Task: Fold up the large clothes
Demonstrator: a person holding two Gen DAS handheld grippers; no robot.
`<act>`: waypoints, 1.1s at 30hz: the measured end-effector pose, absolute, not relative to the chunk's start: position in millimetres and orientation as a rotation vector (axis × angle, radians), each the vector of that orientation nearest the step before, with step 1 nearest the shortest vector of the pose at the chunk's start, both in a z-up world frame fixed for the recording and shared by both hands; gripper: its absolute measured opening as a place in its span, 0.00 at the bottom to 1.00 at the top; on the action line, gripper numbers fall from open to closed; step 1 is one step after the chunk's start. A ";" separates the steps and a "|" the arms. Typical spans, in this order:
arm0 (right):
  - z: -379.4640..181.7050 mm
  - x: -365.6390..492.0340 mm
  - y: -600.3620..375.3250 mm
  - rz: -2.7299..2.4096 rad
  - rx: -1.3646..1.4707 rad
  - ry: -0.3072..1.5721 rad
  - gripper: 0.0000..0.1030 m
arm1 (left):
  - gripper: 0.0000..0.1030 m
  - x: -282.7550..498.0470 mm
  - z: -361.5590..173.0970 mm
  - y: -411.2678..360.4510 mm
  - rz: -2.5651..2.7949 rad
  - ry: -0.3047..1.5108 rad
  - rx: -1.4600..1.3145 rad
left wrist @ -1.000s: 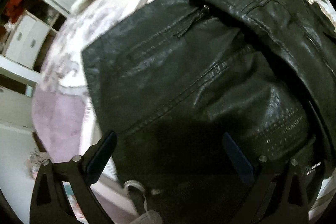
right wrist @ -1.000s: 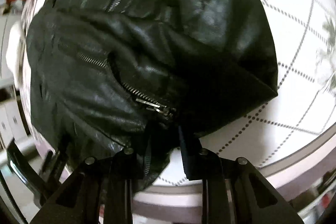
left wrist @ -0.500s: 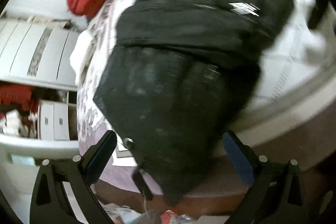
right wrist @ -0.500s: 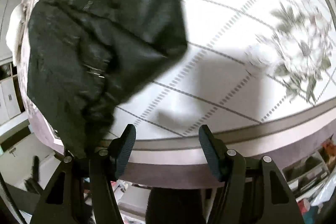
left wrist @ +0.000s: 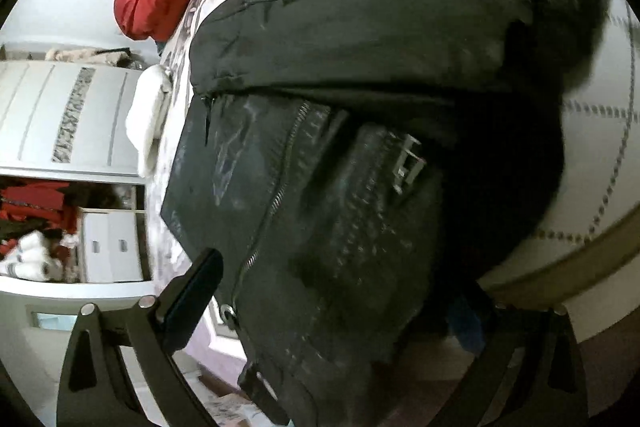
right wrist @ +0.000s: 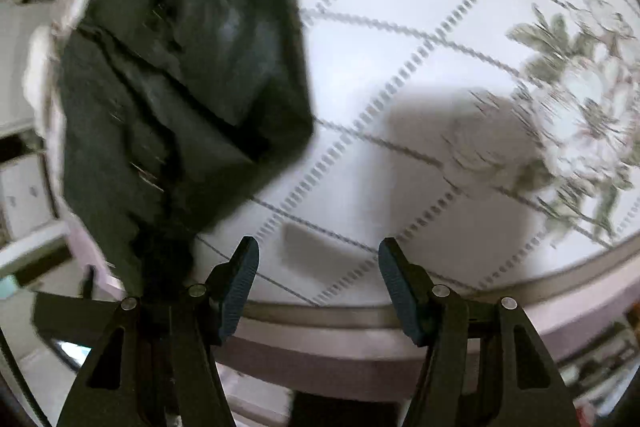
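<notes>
Up close in the left wrist view, the left gripper (left wrist: 332,307) is spread wide around the black jacket (left wrist: 360,147) folded on the bed (left wrist: 600,131), jaws just narrowing, probably lining up a grab. Over on the right, the right gripper (right wrist: 318,283) sits freshly opened and empty.
</notes>
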State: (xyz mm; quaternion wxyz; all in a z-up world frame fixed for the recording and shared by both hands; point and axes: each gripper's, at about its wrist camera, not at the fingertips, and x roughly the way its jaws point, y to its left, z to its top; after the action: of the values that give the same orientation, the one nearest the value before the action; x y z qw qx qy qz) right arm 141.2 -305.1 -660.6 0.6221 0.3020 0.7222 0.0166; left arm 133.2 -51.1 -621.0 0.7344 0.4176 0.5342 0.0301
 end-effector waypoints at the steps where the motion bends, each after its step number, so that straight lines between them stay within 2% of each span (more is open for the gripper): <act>1: -660.0 142.3 -309.1 0.064 0.745 1.623 0.63 | 0.87 135.7 -616.8 -46.9 0.055 1.175 0.883; 2: -661.0 143.0 -314.6 0.086 0.812 1.592 0.63 | 0.71 138.8 -612.1 -42.3 0.032 1.182 0.832; 3: -665.9 143.4 -320.9 0.099 0.899 1.571 0.69 | 0.56 141.2 -605.9 -37.6 -0.002 1.197 0.767; 4: -671.9 143.1 -325.8 0.102 0.976 1.554 0.71 | 0.46 141.0 -601.6 -37.0 -0.028 1.208 0.712; 5: -678.7 142.6 -329.4 0.102 1.052 1.530 0.72 | 0.26 140.4 -597.2 -35.0 -0.064 1.218 0.653; 6: -683.5 142.6 -332.7 0.102 1.105 1.511 0.73 | 0.17 138.3 -592.5 -33.9 -0.099 1.218 0.612; 9: -697.9 146.2 -334.4 0.110 1.257 1.443 0.84 | 0.12 132.8 -587.3 -36.0 -0.121 1.198 0.616; 12: -705.2 149.3 -317.7 0.084 1.332 1.401 0.82 | 0.11 133.9 -583.2 -34.1 -0.136 1.215 0.576; 13: -704.5 150.5 -316.6 0.074 1.356 1.380 0.72 | 0.10 135.2 -581.8 -32.5 -0.140 1.219 0.565; 14: -704.5 150.9 -312.4 0.073 1.372 1.364 0.15 | 0.08 135.8 -580.9 -31.6 -0.139 1.219 0.561; 17: -696.7 151.5 -308.8 0.041 1.373 1.376 0.07 | 0.06 134.5 -571.0 -30.6 -0.158 1.216 0.551; 22: -638.8 142.6 -321.4 0.074 1.253 1.422 0.05 | 0.05 114.8 -527.2 -36.7 -0.249 1.218 0.490; 28: -552.5 92.6 -371.4 0.003 1.199 1.533 0.05 | 0.05 68.1 -467.9 -59.1 -0.408 1.297 0.363; 33: -500.2 98.0 -381.3 -0.002 1.159 1.522 0.05 | 0.05 91.1 -450.2 -54.9 -0.387 1.314 0.240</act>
State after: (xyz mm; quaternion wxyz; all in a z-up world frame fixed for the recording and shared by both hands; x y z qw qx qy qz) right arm 98.0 -381.3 -500.2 0.5766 0.4950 0.6501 -0.0010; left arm 91.1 -54.9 -450.2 0.7680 0.1104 0.6052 -0.1782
